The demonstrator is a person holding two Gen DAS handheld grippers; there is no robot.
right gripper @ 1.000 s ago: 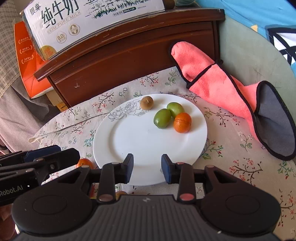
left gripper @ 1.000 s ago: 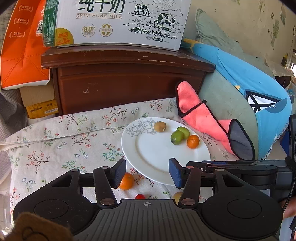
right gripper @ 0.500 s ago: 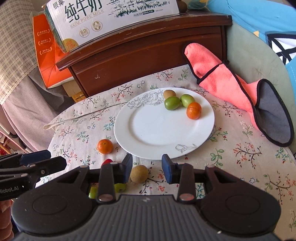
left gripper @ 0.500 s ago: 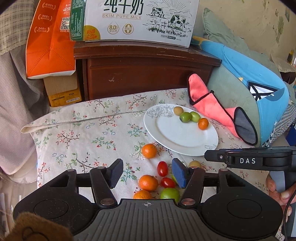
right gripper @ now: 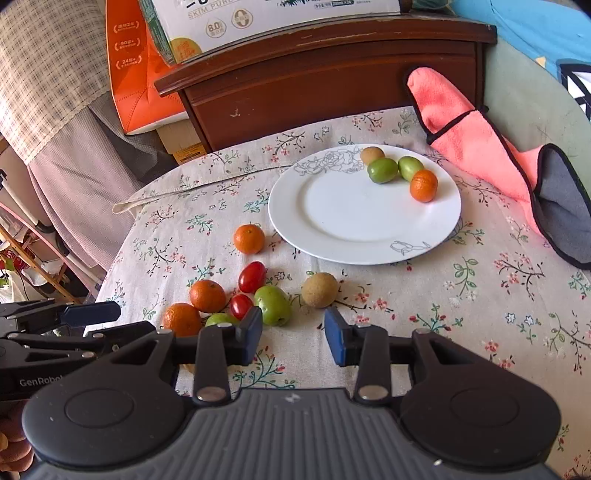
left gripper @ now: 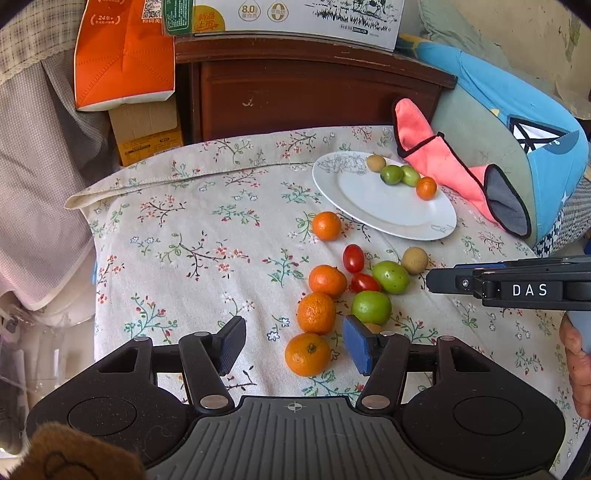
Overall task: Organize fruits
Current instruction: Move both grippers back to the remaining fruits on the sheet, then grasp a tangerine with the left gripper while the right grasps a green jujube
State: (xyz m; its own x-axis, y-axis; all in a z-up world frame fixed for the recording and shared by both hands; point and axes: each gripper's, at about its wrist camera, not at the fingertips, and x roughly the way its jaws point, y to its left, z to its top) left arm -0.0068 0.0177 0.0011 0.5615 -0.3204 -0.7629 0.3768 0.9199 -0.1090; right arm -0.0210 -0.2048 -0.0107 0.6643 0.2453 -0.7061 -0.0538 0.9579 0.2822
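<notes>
- The left gripper [left gripper: 293, 344] hovers over a flowered tablecloth [left gripper: 192, 236], its two blue-padded fingers spread wide and holding nothing.
- Between those fingers, closer to the right one, lies an orange mandarin [left gripper: 307, 354]; a second mandarin [left gripper: 316, 313] sits just beyond it.
- Just past the right finger is a green fruit [left gripper: 371, 307], with a third mandarin [left gripper: 327, 281], two small red tomatoes [left gripper: 353, 258] and another green fruit [left gripper: 390, 276] clustered a little farther on.
- The right gripper [right gripper: 293, 330] also hangs empty, its fingers apart, though less widely than the left.
- Ahead of it, nearly centred between the fingers, rests a round brown fruit [right gripper: 319, 290]; a green fruit [right gripper: 272, 305] lies just beside its left finger.
- Farther out and to the left, a lone mandarin [right gripper: 249, 239] sits near the rim of a white plate [right gripper: 347, 225].
- At the plate's far edge are four fruits close together: one brown [right gripper: 372, 155], two green [right gripper: 383, 170], one orange [right gripper: 423, 185].
- Beyond the plate to the right lies a pink cloth [right gripper: 480, 147]; behind it stands a dark wooden cabinet [right gripper: 332, 77] with a milk carton box [right gripper: 258, 18] on top.
</notes>
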